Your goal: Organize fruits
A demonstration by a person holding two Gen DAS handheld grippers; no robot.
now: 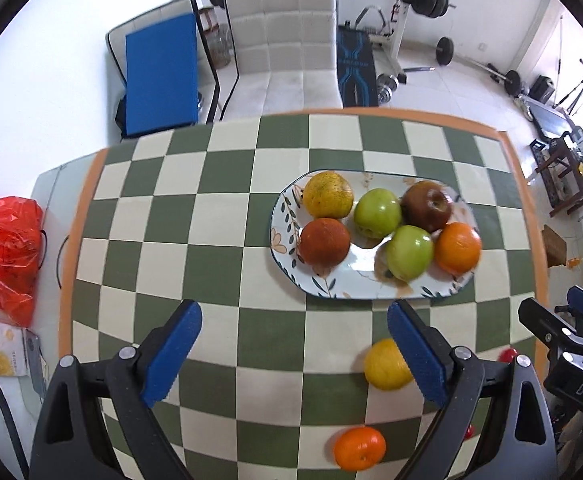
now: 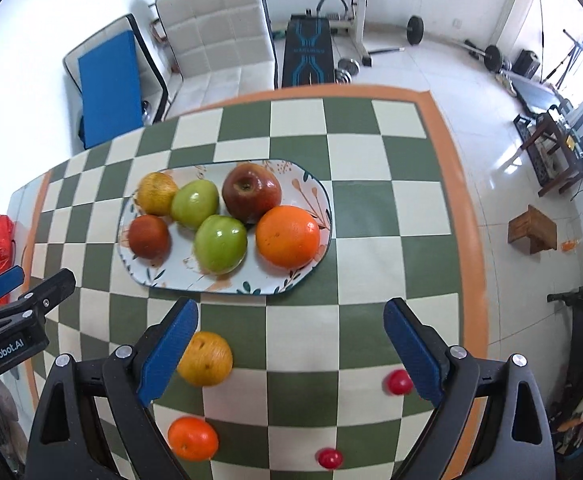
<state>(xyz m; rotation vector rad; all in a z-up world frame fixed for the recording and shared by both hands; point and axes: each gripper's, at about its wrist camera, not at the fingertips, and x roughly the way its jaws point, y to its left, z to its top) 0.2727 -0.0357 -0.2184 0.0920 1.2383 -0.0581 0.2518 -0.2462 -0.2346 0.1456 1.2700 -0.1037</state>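
Both pairs of blue-padded fingers stand spread wide and empty above the checkered desk: the left gripper (image 1: 293,350) and the right gripper (image 2: 291,346) each point steeply down with nothing between the pads. Nearest the plate's front rim, a yellow citrus (image 2: 205,358) sits loose on the cloth, just beside the right gripper's left finger (image 2: 167,354); a small mandarin (image 2: 192,439) lies further out from the plate, and two cherry tomatoes (image 2: 398,382) (image 2: 330,458) sit off toward its right-hand end, well apart from it. The oval floral plate (image 2: 311,196) already carries six pieces: two green apples (image 2: 220,244), a red apple (image 2: 251,191), a large orange (image 2: 287,236), a yellowish citrus and a dark reddish-brown fruit. My read: the citrus is firm, fairly weighty and round, so it wants a squeeze across its widest middle or it may roll; the mandarin is softer-skinned, so press gently; the tomatoes are light, slick and easily crushed, and tiny for these wide pads. Readable writing: "GenRobot.AI" on the left gripper's body in the right wrist view, "DAS" on the right gripper's body in the left.
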